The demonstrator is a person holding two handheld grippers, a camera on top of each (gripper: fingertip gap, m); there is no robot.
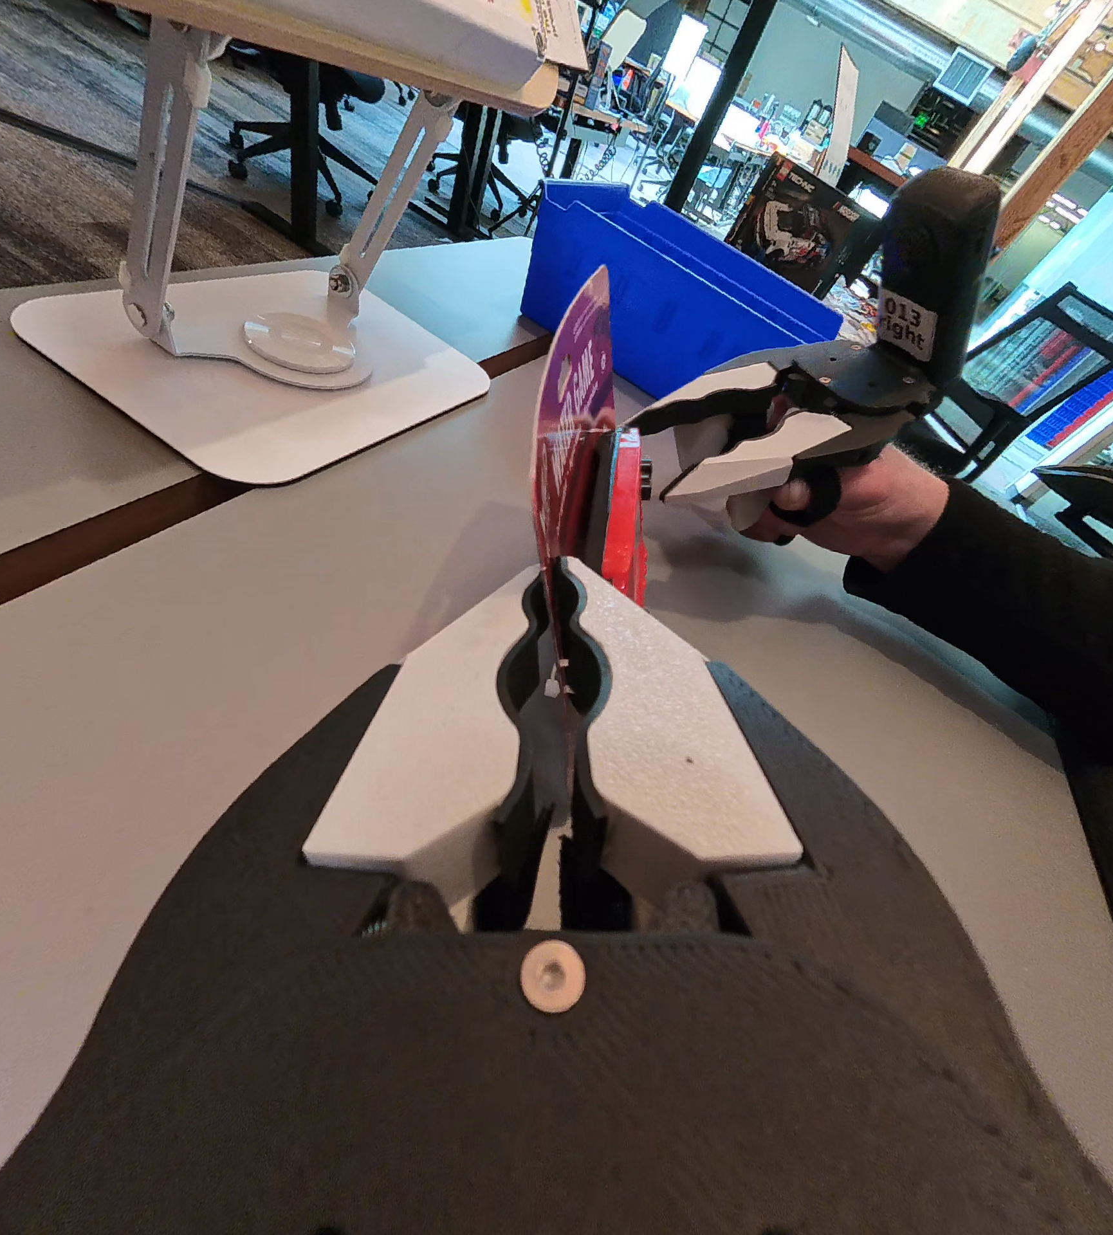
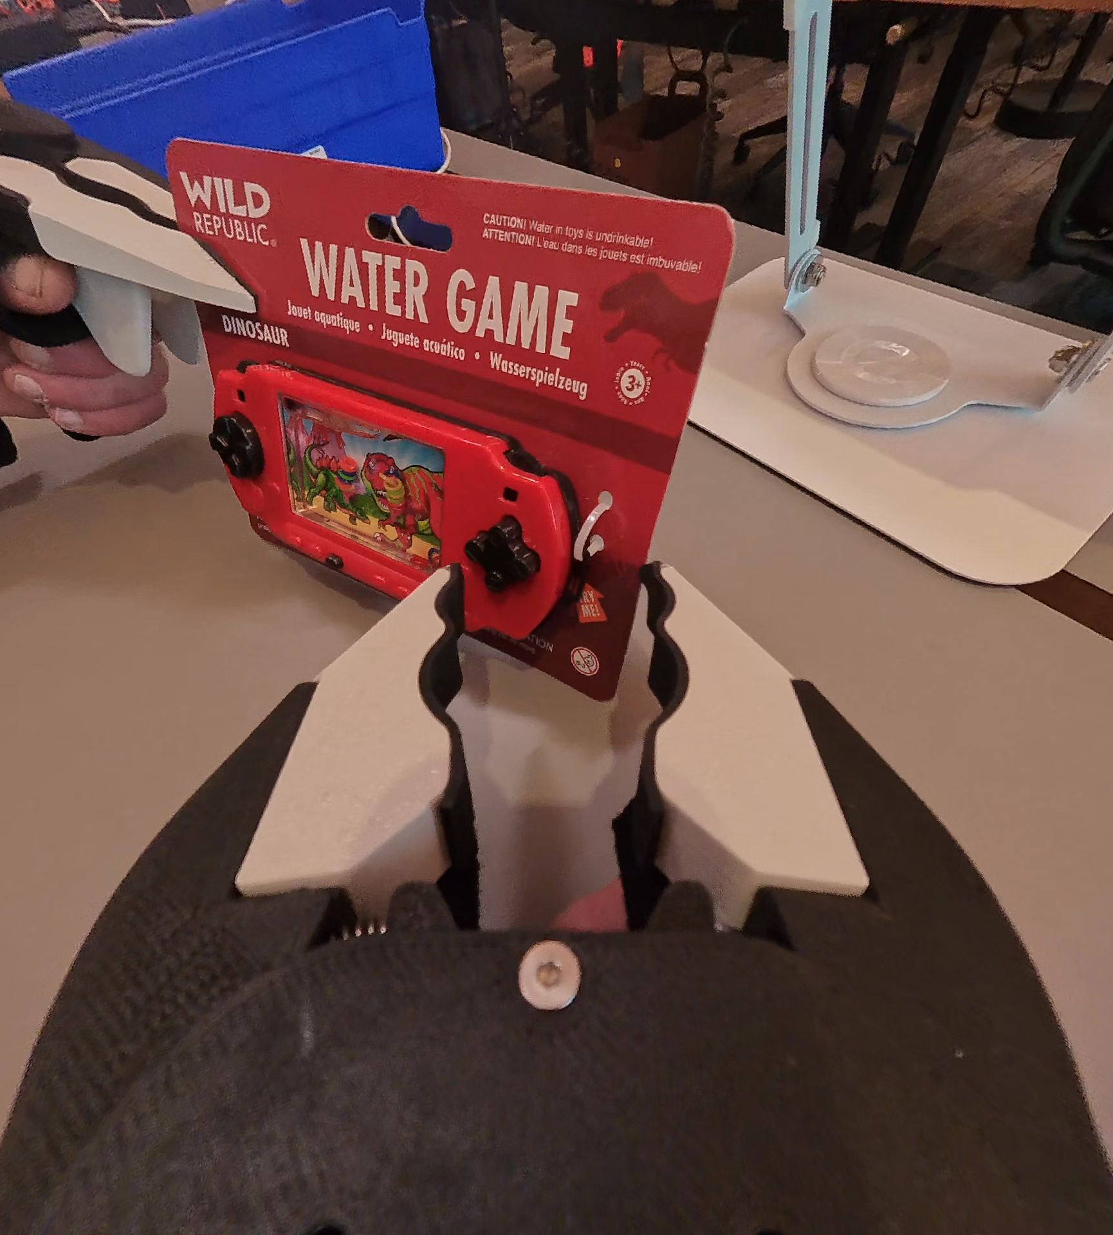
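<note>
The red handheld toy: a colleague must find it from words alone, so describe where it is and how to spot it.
On the grey table, before the blue bin, a red backing card stands upright, pinched at one edge by the left gripper. The red handheld toy is tied to its front: black knobs, a cartoon dinosaur screen.

Before you, a grey tabletop [image 1: 273, 635] carries a white folding stand [image 1: 253, 361] and, farther back, a blue bin [image 1: 661, 314].

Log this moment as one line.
left claw: shut on toy card edge | right claw: open, facing handheld toy | card upright on grey table | blue bin behind
</note>
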